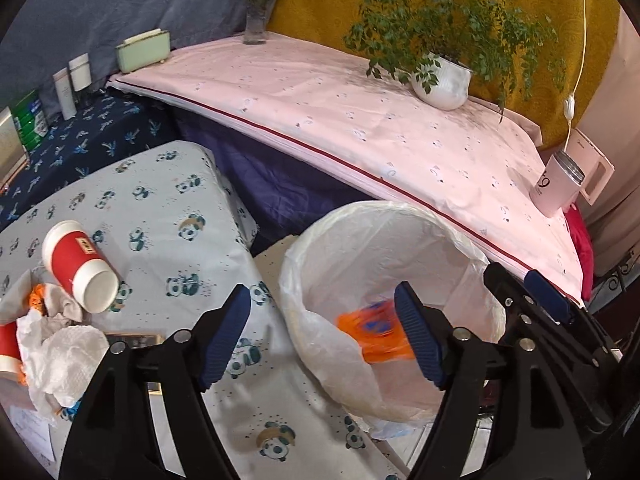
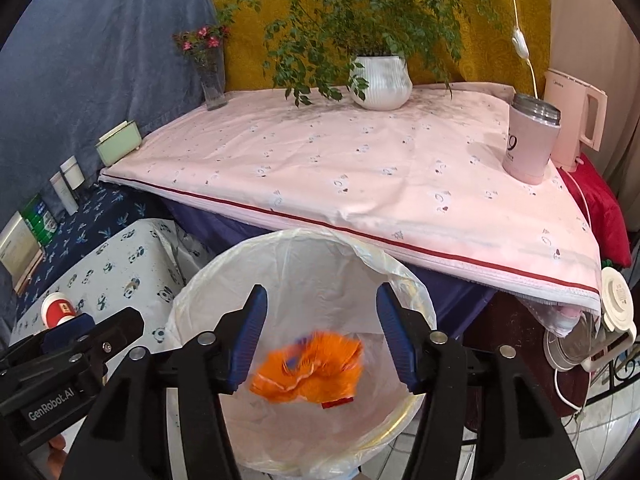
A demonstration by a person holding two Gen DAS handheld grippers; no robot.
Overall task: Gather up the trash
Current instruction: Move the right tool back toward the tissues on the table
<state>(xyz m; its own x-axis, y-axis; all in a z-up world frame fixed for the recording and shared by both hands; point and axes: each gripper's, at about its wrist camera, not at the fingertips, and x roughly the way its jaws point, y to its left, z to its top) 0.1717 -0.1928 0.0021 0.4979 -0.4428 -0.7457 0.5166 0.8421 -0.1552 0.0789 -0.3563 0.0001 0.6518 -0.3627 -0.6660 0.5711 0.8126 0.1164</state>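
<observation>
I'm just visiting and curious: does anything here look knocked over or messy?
Yes. A red and white paper cup lies tipped on its side on the panda-print cloth, beside crumpled white paper towels. A blurred orange wrapper shows inside the white-lined bin, apparently dropping in. The pink tabletop looks tidy.

Orange wrapper (image 2: 308, 366) motion-blurred; bin (image 2: 416, 304) bottom cut off by frame edge.

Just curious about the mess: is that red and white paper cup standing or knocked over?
Knocked over: the red and white paper cup lies on its side on the panda-print cloth.
</observation>
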